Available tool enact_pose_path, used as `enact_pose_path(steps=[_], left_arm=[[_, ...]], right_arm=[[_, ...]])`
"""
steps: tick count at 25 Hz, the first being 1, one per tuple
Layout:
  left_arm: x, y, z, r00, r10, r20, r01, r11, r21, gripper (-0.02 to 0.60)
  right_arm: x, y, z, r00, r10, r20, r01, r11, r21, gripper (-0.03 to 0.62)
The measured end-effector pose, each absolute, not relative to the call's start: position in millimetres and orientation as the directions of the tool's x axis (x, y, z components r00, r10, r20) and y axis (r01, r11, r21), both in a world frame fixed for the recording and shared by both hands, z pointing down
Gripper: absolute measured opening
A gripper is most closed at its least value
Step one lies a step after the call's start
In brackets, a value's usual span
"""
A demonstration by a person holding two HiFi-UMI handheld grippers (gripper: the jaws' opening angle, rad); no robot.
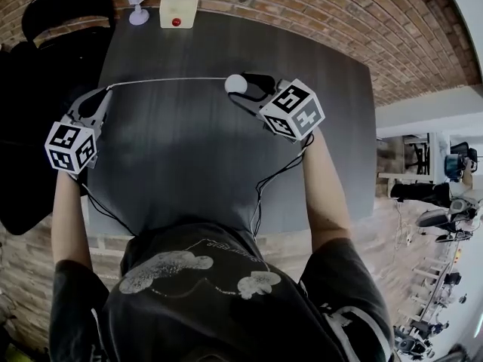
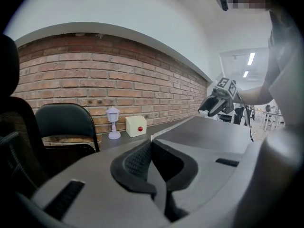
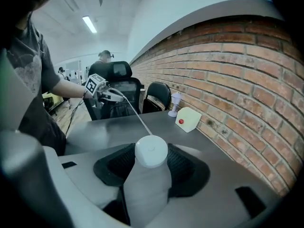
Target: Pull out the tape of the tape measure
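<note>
Above the table (image 1: 226, 164), right gripper (image 3: 152, 167) clamps the white tape measure (image 3: 151, 148); left gripper (image 2: 152, 163), jaws together, pinches the extended tape (image 1: 166, 80).

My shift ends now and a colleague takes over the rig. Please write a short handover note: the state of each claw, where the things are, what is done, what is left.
The left claw is shut on the free end of the thin white tape.
The right claw is shut on the round white plastic tape measure case, over the dark grey table.
Done: the tape is out and runs in a nearly straight line from one claw to the other.
Left: probably only more length, if wanted, by moving the claws further apart.
</note>
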State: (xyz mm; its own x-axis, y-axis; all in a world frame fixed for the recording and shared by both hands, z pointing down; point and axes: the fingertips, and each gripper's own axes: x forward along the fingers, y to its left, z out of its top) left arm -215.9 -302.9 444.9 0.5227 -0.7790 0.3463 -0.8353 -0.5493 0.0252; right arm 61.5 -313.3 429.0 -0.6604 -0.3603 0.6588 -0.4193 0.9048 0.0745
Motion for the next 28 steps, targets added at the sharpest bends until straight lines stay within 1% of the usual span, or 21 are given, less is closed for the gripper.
enact_pose_path(steps=[8, 14, 20, 25, 28], left_arm=[[-232, -337, 465, 0.476, -0.804, 0.356, -0.871, -0.487, 0.065, 0.009], [-248, -374, 476, 0.440, -0.794, 0.420, -0.875, -0.483, 0.003, 0.009], [-262, -413, 507, 0.419, -0.772, 0.478, -0.873, -0.487, -0.022, 0.009], [-266, -441, 546, 0.400, -0.744, 0.535, -0.866, -0.498, -0.045, 0.010], [-271, -457, 568, 0.371, -0.742, 0.559, -0.861, -0.500, -0.093, 0.011]], right_arm=[[34, -355, 468, -0.676, -0.339, 0.654, -0.400, 0.915, 0.061, 0.233], [18, -390, 487, -0.690, -0.345, 0.636, -0.411, 0.910, 0.049, 0.233], [5, -416, 513, -0.680, -0.351, 0.643, -0.423, 0.905, 0.046, 0.233], [0, -439, 544, -0.637, -0.399, 0.659, -0.457, 0.885, 0.093, 0.233], [-5, -451, 566, -0.608, -0.418, 0.675, -0.469, 0.875, 0.120, 0.233]])
